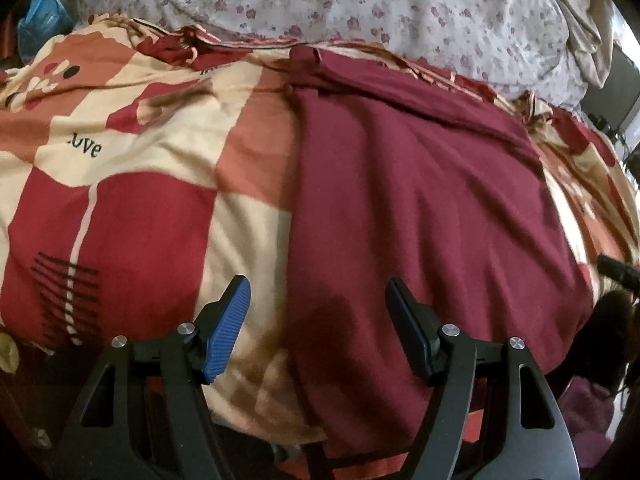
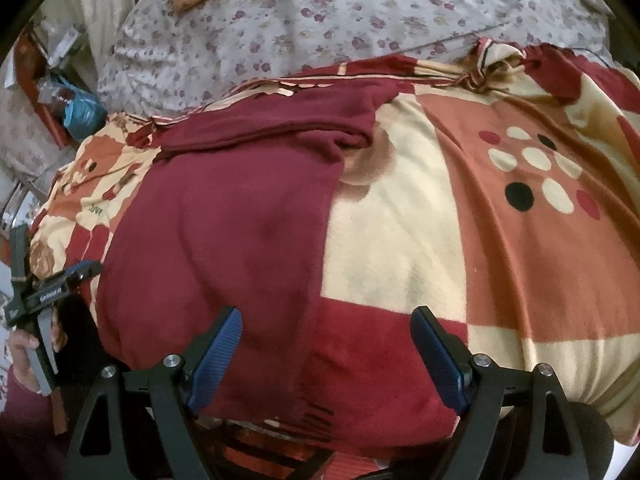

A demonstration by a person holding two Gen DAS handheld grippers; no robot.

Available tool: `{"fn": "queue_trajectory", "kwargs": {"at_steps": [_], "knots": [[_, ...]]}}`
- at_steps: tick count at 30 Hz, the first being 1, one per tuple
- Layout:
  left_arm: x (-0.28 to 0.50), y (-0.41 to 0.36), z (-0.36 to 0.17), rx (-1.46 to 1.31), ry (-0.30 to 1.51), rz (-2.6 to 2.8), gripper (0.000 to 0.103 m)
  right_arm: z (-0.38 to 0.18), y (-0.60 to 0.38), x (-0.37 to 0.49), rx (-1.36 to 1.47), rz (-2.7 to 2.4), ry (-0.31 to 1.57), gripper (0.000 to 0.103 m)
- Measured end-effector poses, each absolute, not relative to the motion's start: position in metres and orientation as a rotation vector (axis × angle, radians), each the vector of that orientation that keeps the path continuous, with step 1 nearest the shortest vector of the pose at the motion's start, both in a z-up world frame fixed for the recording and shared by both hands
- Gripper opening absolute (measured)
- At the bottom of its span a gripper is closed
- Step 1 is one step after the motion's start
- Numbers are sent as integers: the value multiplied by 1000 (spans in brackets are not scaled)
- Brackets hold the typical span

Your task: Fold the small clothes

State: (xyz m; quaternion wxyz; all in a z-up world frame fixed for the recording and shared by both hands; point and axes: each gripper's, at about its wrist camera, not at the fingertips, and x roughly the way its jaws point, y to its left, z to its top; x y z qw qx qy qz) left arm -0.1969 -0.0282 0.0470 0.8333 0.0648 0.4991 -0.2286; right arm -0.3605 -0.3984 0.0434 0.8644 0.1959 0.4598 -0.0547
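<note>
You have a plain maroon garment (image 1: 420, 200) on a blanket (image 1: 160, 208) patterned in red, cream and salmon blocks, with black, cream and red dots (image 2: 536, 172) right of the garment and dark lettering (image 1: 86, 146) to its left. Beyond the garment lies a pale sheet (image 1: 360, 4) with small mauve flowers. Your gripper pads (image 1: 226, 328) are ribbed blue.

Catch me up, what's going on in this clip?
A person holds a gripper in each hand over a bed, folding clothes. A maroon garment lies spread on the patterned blanket, its far end folded over. The left gripper and right gripper are both open and hold nothing, poised at the garment's near edge, one toward each side. No fold is underway right now.
</note>
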Motion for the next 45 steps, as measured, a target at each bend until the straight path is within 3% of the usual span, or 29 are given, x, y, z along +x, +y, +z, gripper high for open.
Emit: {"fn": "queue_trajectory", "kwargs": {"at_steps": [5, 6, 7, 9, 10, 12, 14, 20, 22, 23, 24, 31, 35, 44, 45], "knots": [[-196, -24, 36, 119, 1092, -487, 70, 31, -398, -336, 440, -93, 962, 84], [-196, -24, 35, 113, 1096, -489, 70, 29, -396, -328, 433, -90, 965, 79], [-195, -24, 34, 110, 1100, -491, 70, 25, -394, -320, 427, -77, 970, 73], [-194, -23, 32, 115, 1104, -486, 70, 14, -386, -300, 392, -45, 1008, 36], [-193, -23, 32, 116, 1110, -480, 70, 12, -383, -296, 362, -51, 1011, 34], [-193, -20, 33, 108, 1116, -489, 70, 20, -380, -294, 319, -38, 998, 8], [-193, -17, 34, 100, 1109, -495, 70, 33, -385, -301, 272, -77, 970, 7], [-195, -11, 30, 94, 1124, -504, 70, 29, -400, -320, 351, -74, 1005, 7], [-199, -8, 32, 86, 1126, -527, 70, 29, -407, -336, 424, -58, 1027, 28], [-200, -6, 31, 77, 1132, -535, 70, 28, -409, -346, 465, -37, 1023, 57], [-201, -5, 30, 68, 1140, -542, 70, 27, -408, -353, 494, -16, 1013, 71], [-215, -10, 28, 64, 1201, -655, 70, 5, -373, -372, 587, 211, 1047, 71], [-218, -14, 22, 116, 1209, -652, 70, 4, -350, -365, 470, 245, 1093, 72], [-231, -18, 17, 174, 1178, -691, 71, -1, -350, -363, 497, 264, 1111, 72], [-231, -18, 16, 166, 1179, -689, 63, -3, -349, -362, 496, 263, 1113, 72]]}}
